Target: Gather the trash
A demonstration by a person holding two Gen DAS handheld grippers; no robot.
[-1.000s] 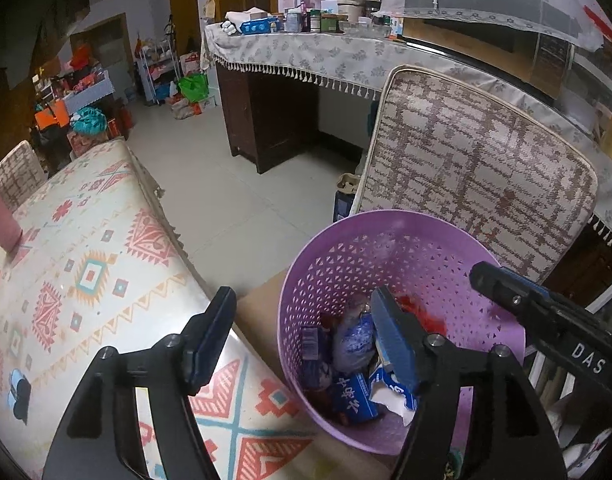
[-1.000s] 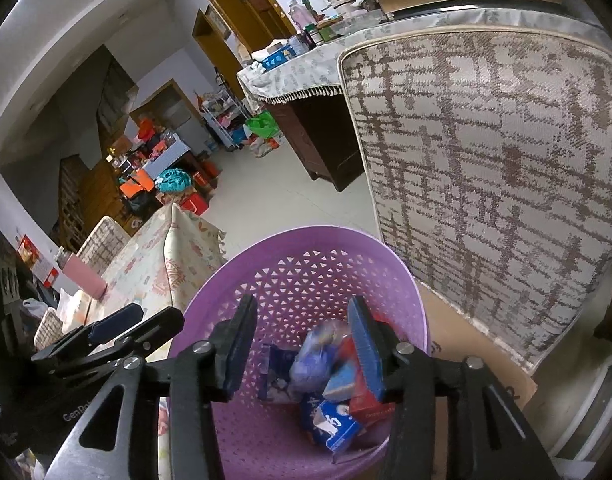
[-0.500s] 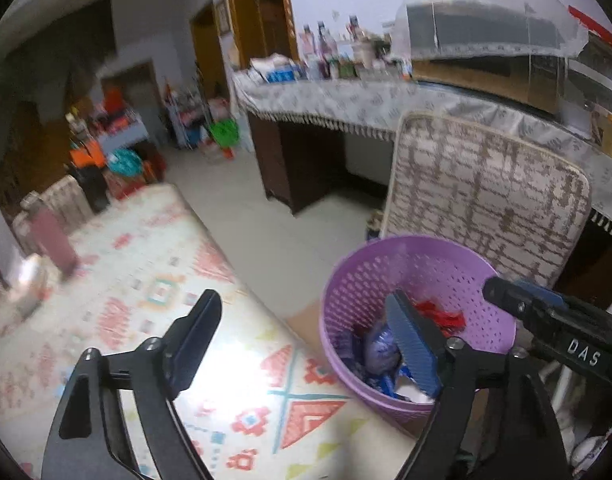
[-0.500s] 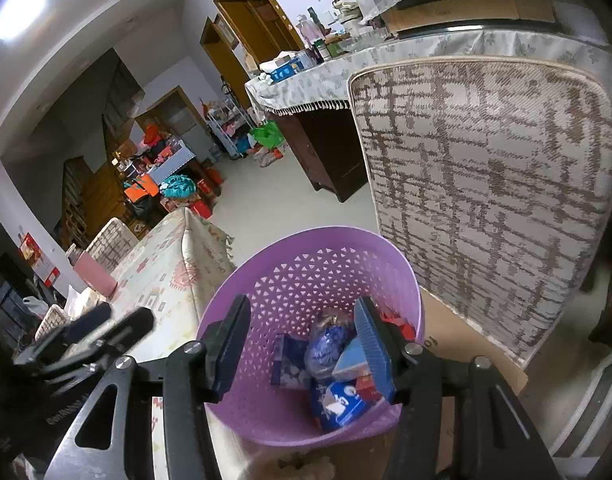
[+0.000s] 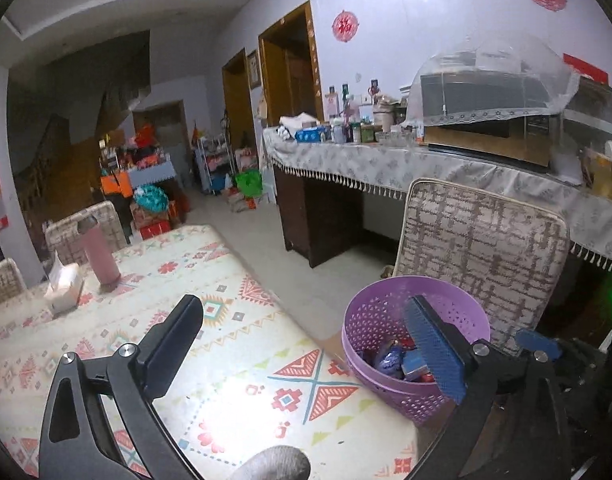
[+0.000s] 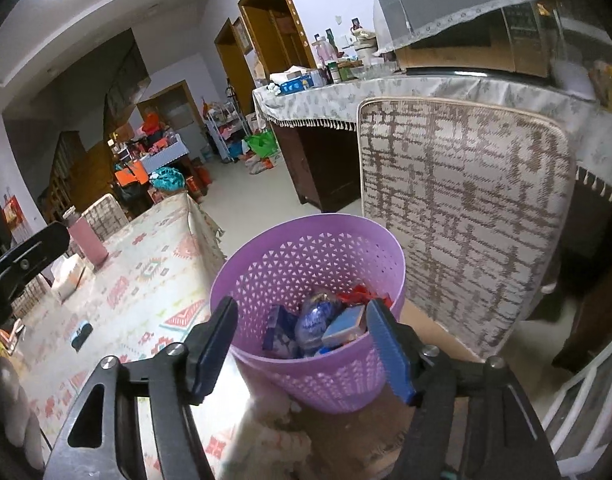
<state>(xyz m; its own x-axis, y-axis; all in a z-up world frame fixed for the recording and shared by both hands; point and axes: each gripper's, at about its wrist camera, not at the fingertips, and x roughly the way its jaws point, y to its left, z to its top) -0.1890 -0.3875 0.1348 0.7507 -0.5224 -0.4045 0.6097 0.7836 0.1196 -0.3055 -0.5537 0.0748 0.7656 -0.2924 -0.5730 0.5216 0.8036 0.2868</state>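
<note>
The left gripper [image 5: 302, 344] has its jaws spread very wide and still opening, with nothing held between them; only the patterned tablecloth [image 5: 210, 320] shows through the gap. Its right finger, faced with a blue ribbed pad, overlaps the purple basket [image 5: 465, 320] in the left wrist view, but whether it touches the rim cannot be told. The left gripper's black finger hangs over the cloth, apart from everything.

The right gripper [image 6: 302, 344] stands about half open, its jaws opening too, and empty. In its own view the basket [image 6: 317, 256] sits just ahead of and between the fingertips, its near wall showing in the gap; the pads do not press on it.

The basket stands upright, its long axis vertical and its mouth pointing up, widening toward the rim. It rests on a brown cardboard surface [image 6: 437, 340] beyond the table's edge, just in front of a chair back [image 6: 461, 208] with a woven brown and cream pattern.

Inside the basket lies the trash [image 6: 325, 324]: a crumpled blue-violet wrapper in the middle, a small blue box tilted against it on the right gripper's right side, a blue and white packet on the left, and red scraps behind. The pile fills only the bottom part.

Far ahead of the left gripper's left finger, a pink bottle [image 5: 100, 252] stands upright on the cloth beside a tissue pack [image 5: 64, 288]
</note>
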